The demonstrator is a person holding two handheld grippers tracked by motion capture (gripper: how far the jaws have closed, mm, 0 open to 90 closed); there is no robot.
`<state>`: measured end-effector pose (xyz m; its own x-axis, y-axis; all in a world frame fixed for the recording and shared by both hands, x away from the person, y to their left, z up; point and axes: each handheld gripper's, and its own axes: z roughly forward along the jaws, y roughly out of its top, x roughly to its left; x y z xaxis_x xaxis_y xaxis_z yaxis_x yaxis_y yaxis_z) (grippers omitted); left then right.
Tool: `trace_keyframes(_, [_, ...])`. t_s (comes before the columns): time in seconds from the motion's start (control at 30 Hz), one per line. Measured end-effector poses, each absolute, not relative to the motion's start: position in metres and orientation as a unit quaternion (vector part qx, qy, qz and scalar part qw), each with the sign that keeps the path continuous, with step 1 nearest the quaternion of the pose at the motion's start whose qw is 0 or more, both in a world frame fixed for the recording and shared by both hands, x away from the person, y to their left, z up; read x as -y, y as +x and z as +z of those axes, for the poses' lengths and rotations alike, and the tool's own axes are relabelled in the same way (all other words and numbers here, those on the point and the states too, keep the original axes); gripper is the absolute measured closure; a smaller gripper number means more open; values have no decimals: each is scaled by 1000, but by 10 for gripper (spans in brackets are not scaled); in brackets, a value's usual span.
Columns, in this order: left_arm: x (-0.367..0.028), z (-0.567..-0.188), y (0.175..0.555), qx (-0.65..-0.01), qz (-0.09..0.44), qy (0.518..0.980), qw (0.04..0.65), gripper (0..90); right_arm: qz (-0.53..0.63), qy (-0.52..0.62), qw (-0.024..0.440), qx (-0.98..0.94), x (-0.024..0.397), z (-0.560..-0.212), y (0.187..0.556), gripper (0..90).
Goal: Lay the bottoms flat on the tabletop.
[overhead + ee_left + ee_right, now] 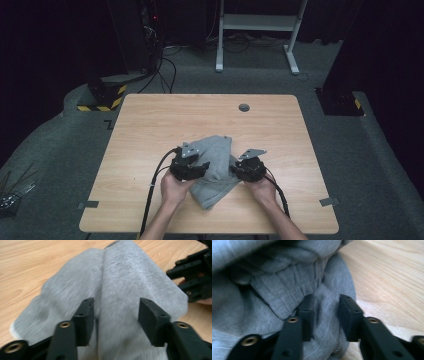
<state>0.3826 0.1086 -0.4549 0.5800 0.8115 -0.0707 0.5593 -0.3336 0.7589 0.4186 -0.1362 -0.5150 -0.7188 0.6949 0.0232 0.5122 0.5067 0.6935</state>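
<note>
High view: grey garment [214, 170] is lying bunched on the wooden table [150, 130], near-centre and toward the person's edge. Left gripper [192, 169] is sitting at the garment's left side, over the cloth, with its grey plate [188, 149] on top. Right gripper [239, 169] is sitting at the garment's right edge. Both hands are coming in from the bottom; black cables [152, 192] are trailing back past the left forearm. Jaw gaps are too small to read from up here.

Left gripper view: the jaws are standing about half open. A raised fold of the garment [122, 297] is running between them, with a crease line just inside the left-hand jaw. I can't tell whether the pads are touching the fabric; they aren't pinching it. The other gripper [192, 277] is showing at upper right, just beside the cloth's edge. Bare table [30, 262] is showing at left.

Right gripper view: the jaws are partly open, narrower than the left pair. Garment fabric [324, 315] is lying in the gap and a ribbed hem [284, 292] is sitting just beyond the tips. No clear clamp on the cloth; the frame is blurred, so contact is uncertain. Table [392, 280] is showing at right.
</note>
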Motion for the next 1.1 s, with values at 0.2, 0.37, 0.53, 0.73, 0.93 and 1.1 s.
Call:
trace_keyframes(0.2, [-98,-456,387,-405,171,825,356,851,343,326,134,-871,141,-511,411,869])
trace_keyframes(0.37, [-119,-446,376,-416,199,809,365,856,370,336,157,-852,171,-496,397,870])
trace_keyframes(0.53, [-139,-466,361,-431,166,812,356,856,362,332,157,-857,188,-500,382,870])
trace_keyframes(0.73, [-134,-470,355,-421,156,815,367,672,355,316,147,-868,182,-504,369,761])
trace_keyframes(0.93, [-112,-450,360,-409,207,802,381,483,390,332,167,-842,173,-489,380,582])
trace_keyframes(1.1, [-95,-458,385,-422,185,805,374,465,352,326,133,-867,155,-505,395,570])
